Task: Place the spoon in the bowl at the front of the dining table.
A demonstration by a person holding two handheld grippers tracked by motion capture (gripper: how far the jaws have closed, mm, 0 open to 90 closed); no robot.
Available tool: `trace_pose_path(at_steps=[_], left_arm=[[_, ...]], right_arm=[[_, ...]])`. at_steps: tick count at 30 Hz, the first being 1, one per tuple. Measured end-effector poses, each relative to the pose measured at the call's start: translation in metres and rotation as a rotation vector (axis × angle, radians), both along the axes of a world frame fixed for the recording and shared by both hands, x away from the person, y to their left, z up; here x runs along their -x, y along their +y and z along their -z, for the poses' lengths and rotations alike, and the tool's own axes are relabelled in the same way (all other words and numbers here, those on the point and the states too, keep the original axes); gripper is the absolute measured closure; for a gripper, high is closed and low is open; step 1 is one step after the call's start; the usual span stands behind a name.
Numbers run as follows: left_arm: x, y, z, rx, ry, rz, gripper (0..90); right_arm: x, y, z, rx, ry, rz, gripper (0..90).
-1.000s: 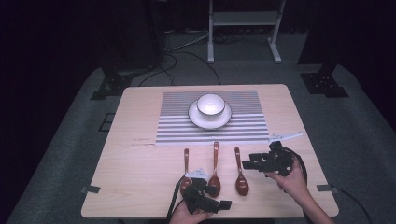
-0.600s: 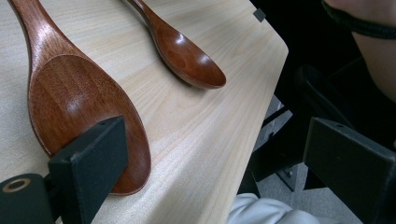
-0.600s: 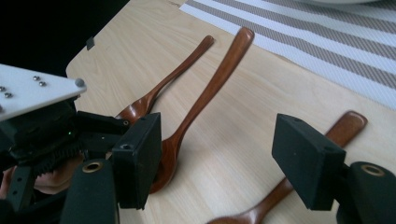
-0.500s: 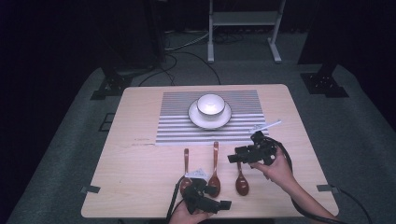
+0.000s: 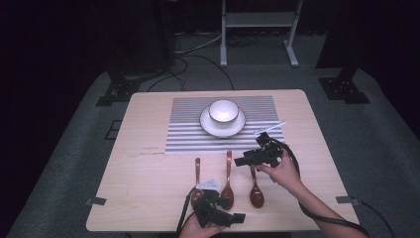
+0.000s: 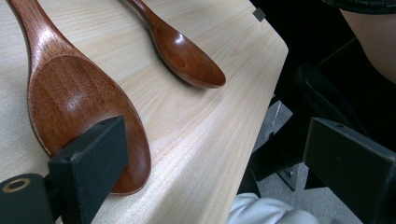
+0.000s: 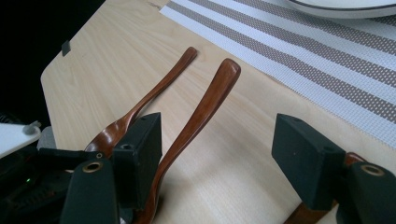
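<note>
Wooden spoons, three, lie side by side on the bench (image 5: 148,129) near its front edge. Since the earlier frames the right tongs (image 5: 246,161) have moved left and forward, now over the right spoon (image 5: 255,188) handle, jaws spread, nothing pinched. Left tongs (image 5: 233,218) unchanged at the front edge, jaws spread beside the middle spoon (image 5: 228,178) bowl. Spoons are glossy reddish-brown, bowls toward the person, handles toward the striped mat (image 5: 188,134).

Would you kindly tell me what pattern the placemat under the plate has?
The placemat has grey and white stripes, clearest in the right gripper view.
</note>
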State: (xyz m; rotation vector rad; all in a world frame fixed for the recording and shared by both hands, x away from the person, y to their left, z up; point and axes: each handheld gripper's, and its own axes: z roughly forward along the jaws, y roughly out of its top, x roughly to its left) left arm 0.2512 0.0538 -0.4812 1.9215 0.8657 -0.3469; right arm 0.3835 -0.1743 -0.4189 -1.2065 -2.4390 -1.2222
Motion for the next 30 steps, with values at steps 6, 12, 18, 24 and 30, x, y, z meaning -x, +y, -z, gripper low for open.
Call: trace_pose_path(at_steps=[6, 12, 18, 24, 30], left_arm=[[0.0, 0.0, 0.0, 0.002, 0.0, 0.002, 5.5], [0.0, 0.0, 0.0, -0.001, -0.003, 0.003, 5.5], [0.0, 0.0, 0.0, -0.004, -0.006, 0.003, 5.5], [0.0, 0.0, 0.0, -0.001, -0.006, 0.003, 5.5], [0.001, 0.0, 0.0, -0.005, -0.012, 0.003, 5.5]], right_arm=[[-0.006, 0.008, 0.004, 0.012, 0.008, 0.0, 32.1], [-0.011, 0.015, 0.008, 0.02, 0.013, -0.003, 32.1], [-0.016, 0.023, 0.011, 0.028, 0.008, -0.004, 33.0], [-0.019, 0.032, 0.013, 0.033, 0.011, -0.009, 36.2], [-0.023, 0.038, 0.017, 0.024, 0.038, -0.014, 47.9]])
